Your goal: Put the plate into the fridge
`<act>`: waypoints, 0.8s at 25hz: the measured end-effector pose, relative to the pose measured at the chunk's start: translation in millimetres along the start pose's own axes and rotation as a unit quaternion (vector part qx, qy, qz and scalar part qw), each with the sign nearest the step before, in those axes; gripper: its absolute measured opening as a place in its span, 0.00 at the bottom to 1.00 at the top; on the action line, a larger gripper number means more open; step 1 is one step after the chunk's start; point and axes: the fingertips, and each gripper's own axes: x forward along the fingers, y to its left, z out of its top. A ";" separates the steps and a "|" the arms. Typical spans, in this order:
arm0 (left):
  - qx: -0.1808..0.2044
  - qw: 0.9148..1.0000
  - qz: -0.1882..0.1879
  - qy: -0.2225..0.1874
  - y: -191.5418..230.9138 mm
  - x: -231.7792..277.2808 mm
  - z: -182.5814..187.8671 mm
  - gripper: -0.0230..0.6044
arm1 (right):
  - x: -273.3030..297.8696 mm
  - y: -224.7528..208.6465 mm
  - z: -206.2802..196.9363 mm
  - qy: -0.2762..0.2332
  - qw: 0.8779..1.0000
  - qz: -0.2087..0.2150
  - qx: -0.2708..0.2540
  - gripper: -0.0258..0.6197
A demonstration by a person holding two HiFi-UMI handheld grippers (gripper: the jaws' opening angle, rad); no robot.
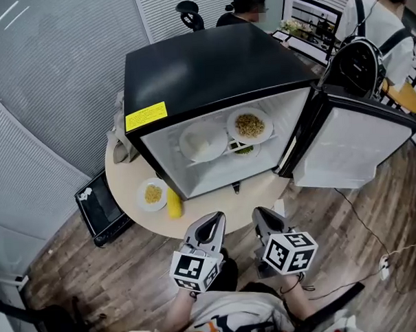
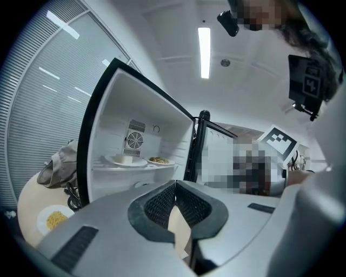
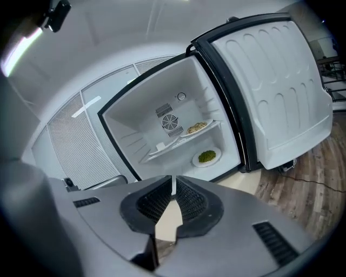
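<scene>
The black fridge (image 1: 211, 72) stands open on a round table (image 1: 217, 213). Its shelf holds a plate of white food (image 1: 203, 141) and a plate of brownish food (image 1: 249, 125). Lower down lies a plate of green food (image 3: 207, 157). Left of the fridge, a small plate of yellow food (image 1: 153, 194) rests on the table, also low left in the left gripper view (image 2: 54, 218). My left gripper (image 1: 214, 218) and right gripper (image 1: 261, 213) hang side by side in front of the table's near edge, both shut and empty. Their jaws meet in the left gripper view (image 2: 175, 185) and the right gripper view (image 3: 173, 188).
The fridge door (image 1: 351, 145) swings out to the right. A yellow object (image 1: 174, 202) lies beside the small plate, and a grey cloth (image 1: 122, 141) sits at the table's left. A black appliance (image 1: 100, 208) stands on the wooden floor. People stand behind the fridge; a cable (image 1: 376, 240) runs right.
</scene>
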 end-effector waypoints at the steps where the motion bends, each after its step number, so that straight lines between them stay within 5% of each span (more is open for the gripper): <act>1: 0.002 1.000 0.001 0.000 -8.0 -3.2 -0.9 0.05 | -7.1 -1.0 -2.0 -0.001 1.000 0.004 0.000 0.09; 20: 0.022 0.999 0.025 -0.011 -124.4 -82.7 -23.6 0.05 | -126.4 4.8 -66.8 0.015 0.998 0.059 -0.022 0.08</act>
